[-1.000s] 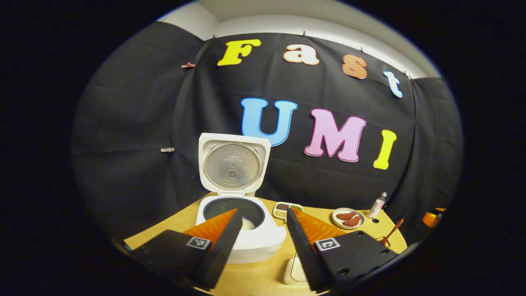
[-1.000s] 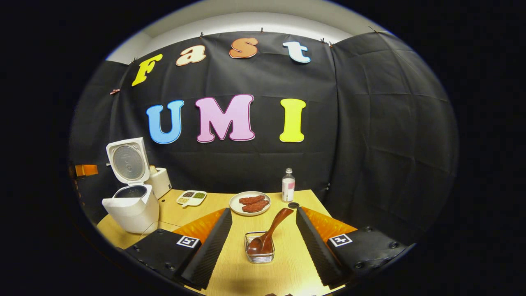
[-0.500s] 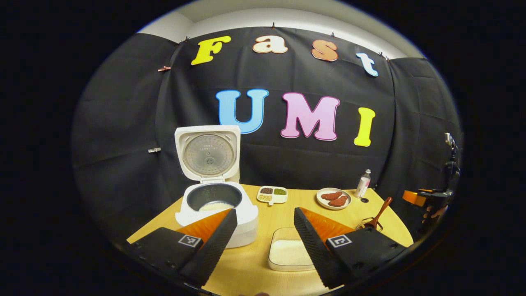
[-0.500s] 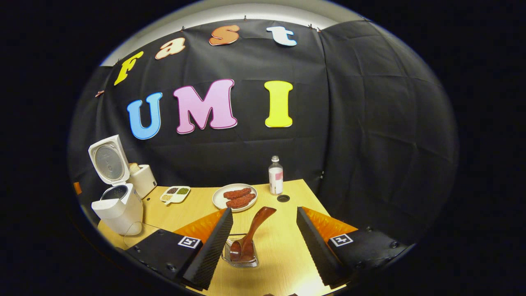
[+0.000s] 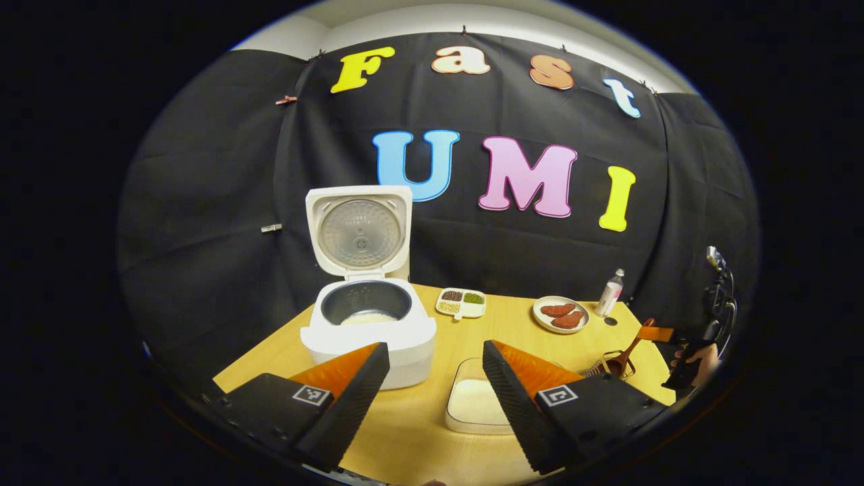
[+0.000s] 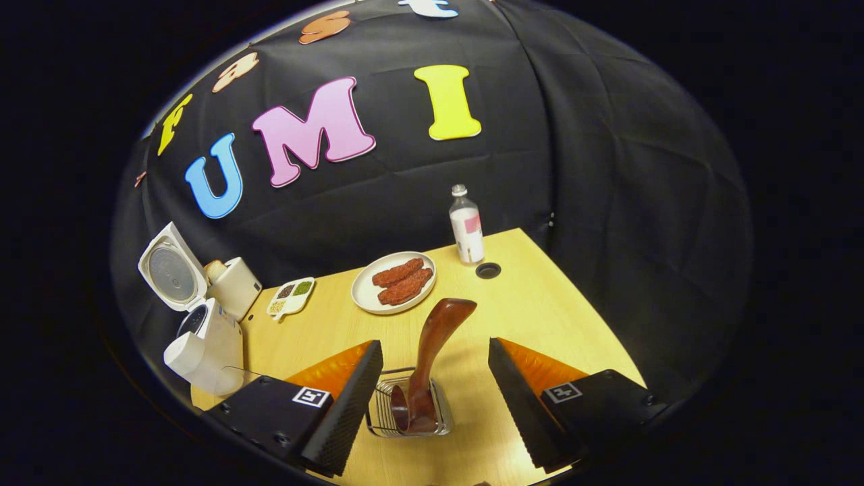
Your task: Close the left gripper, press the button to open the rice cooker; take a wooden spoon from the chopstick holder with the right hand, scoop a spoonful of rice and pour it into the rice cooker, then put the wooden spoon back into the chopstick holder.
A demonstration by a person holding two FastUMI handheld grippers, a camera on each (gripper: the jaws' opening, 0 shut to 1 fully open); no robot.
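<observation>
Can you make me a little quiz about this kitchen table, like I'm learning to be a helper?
1. True or false: the rice cooker has its lid up.
2. Where does the wooden spoon stand? A) on the plate of brown food B) in the wire chopstick holder C) inside the cooker
3. Fill in: the right gripper has its jaws ____, one on each side of the spoon, not touching it.

Key
1. True; there is white rice at the bottom of the pot.
2. B
3. open
</observation>
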